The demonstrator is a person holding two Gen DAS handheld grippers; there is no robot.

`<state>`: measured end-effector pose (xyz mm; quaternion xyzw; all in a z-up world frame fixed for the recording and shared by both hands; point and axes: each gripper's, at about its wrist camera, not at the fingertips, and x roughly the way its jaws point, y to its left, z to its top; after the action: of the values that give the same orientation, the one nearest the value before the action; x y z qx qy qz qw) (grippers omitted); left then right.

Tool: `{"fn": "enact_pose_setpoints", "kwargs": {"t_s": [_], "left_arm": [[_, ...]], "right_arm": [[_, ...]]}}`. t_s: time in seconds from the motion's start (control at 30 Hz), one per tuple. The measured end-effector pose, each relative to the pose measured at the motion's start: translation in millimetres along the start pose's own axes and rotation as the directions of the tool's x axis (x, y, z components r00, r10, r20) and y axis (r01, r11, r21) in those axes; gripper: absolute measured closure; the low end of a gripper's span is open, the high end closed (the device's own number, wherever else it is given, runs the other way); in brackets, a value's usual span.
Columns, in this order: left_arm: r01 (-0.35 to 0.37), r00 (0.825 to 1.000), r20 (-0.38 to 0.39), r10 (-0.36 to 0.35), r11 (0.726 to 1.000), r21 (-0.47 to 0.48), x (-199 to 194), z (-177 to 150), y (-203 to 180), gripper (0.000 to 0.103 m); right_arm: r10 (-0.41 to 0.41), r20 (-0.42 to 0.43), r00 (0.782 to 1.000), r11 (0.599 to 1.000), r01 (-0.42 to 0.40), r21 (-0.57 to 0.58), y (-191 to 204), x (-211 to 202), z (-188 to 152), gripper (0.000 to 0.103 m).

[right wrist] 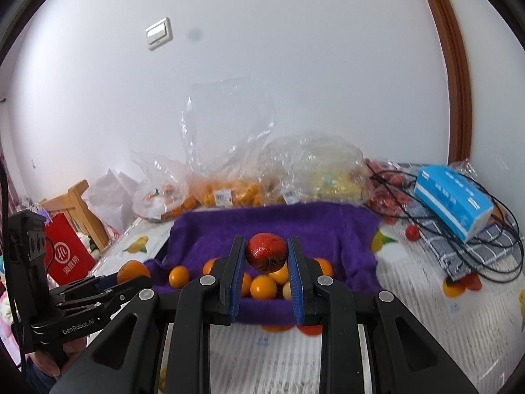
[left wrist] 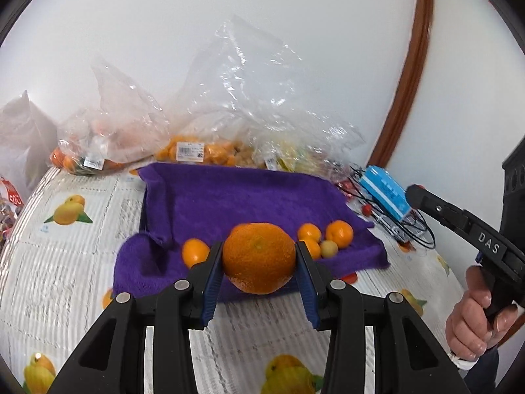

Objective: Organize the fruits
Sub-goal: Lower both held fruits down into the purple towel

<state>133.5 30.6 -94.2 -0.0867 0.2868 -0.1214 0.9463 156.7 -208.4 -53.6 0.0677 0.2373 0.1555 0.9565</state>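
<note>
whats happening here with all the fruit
A person holds a gripper in each hand. The left gripper is shut on a large orange; the right gripper is shut on a small red fruit. Both are held above the near edge of a purple towel where several small oranges already lie.

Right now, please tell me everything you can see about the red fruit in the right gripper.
The red fruit is small, round and glossy, with fine pale speckles and a dark calyx on its lower front. The right gripper clamps it between its blue pads, above the small oranges on the purple towel. Only the pads touch it.
</note>
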Motion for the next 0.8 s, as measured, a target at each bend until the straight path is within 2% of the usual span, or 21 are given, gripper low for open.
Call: {"fn": "enact_pose_setpoints", "kwargs": {"t_s": [0.07,0.23,0.47,0.8], "left_arm": [[-0.004,1.000,0.002,0.004,1.000,-0.011,4,3,2,0.063],[0.007,1.000,-0.008,-0.007,0.999,-0.035,18,14,5,0.063],[-0.020,1.000,0.009,0.021,0.999,-0.037,37,35,4,0.063],[-0.097,0.995,-0.033,0.095,0.992,-0.076,86,40,25,0.063]], "right_arm": [[0.000,0.014,1.000,1.000,0.000,0.006,-3,4,1,0.078],[0.010,-0.013,1.000,0.999,-0.009,0.048,-16,22,1,0.078],[-0.028,0.006,1.000,0.999,0.028,0.021,-25,35,20,0.078],[-0.040,-0.025,0.999,0.999,0.040,-0.007,-33,76,40,0.078]]}}
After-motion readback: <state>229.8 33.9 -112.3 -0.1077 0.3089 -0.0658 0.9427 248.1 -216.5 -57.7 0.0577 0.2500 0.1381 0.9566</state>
